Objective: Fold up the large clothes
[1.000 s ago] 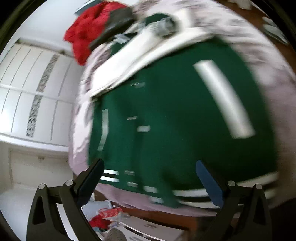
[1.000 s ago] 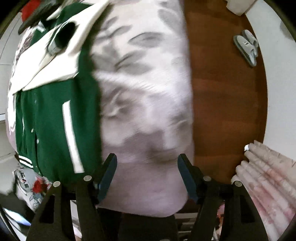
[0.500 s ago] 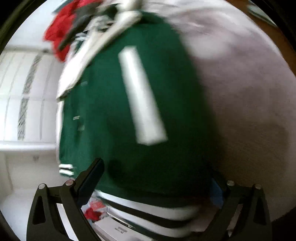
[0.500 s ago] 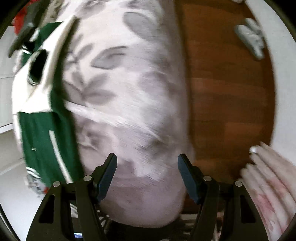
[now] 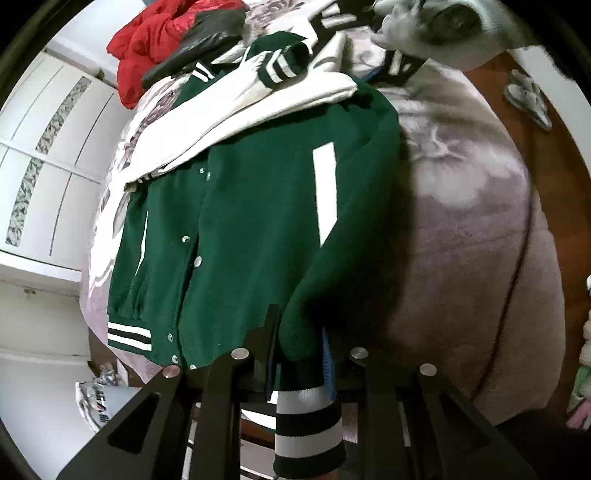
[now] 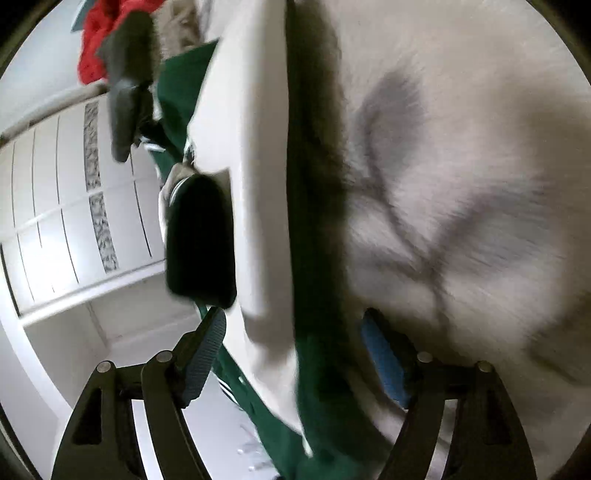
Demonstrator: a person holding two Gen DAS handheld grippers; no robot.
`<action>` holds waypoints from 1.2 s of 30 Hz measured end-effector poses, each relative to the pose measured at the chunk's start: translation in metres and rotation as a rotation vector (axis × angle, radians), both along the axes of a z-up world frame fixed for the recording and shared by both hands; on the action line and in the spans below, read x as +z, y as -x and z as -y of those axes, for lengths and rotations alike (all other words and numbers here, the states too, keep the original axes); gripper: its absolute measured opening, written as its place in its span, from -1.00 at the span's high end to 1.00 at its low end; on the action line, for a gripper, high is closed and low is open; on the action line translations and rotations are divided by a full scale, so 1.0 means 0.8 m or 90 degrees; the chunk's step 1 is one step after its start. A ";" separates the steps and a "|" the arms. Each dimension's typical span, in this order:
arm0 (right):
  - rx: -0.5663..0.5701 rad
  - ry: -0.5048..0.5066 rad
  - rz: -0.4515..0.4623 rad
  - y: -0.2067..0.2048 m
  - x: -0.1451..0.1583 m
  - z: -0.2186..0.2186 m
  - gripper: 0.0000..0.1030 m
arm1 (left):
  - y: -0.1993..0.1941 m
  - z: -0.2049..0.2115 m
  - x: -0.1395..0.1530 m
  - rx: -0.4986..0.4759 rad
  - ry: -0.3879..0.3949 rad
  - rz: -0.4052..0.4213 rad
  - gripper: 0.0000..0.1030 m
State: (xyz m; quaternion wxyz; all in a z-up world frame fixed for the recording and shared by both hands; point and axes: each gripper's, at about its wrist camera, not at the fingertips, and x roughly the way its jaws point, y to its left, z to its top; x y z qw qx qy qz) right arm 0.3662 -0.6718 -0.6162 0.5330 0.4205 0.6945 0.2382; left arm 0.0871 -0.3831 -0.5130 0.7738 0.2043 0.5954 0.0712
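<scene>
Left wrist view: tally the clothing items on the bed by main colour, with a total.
Green with cream sleeves: 1, the varsity jacket
Red: 1, the crumpled garment
Dark grey or black: 1, the item beside the red one; its kind cannot be told
Total: 3

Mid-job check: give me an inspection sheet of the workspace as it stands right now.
Surface: bed under a pale leaf-print blanket.
Job's things: green varsity jacket spread flat, cream sleeve folded across the chest.
Clutter: red garment and a dark item at the far end.
Grippers: left gripper closing on the jacket's striped hem corner; right gripper closing, jacket edge between its jaws.
Cables: nothing seen.
Surroundings: white wardrobe, wood floor, slippers.
</scene>
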 end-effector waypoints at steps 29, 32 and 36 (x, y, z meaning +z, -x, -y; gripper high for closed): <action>0.274 0.486 0.156 -0.118 0.205 -0.677 0.82 | 0.000 -0.604 -0.028 0.463 0.429 0.063 0.63; 0.295 0.491 0.120 -0.124 0.161 -0.692 0.52 | 0.003 -0.630 -0.059 0.471 0.471 0.036 0.55; 0.288 0.303 0.092 -0.117 0.179 -0.673 -0.05 | 0.029 -0.638 -0.050 0.477 0.561 0.034 0.34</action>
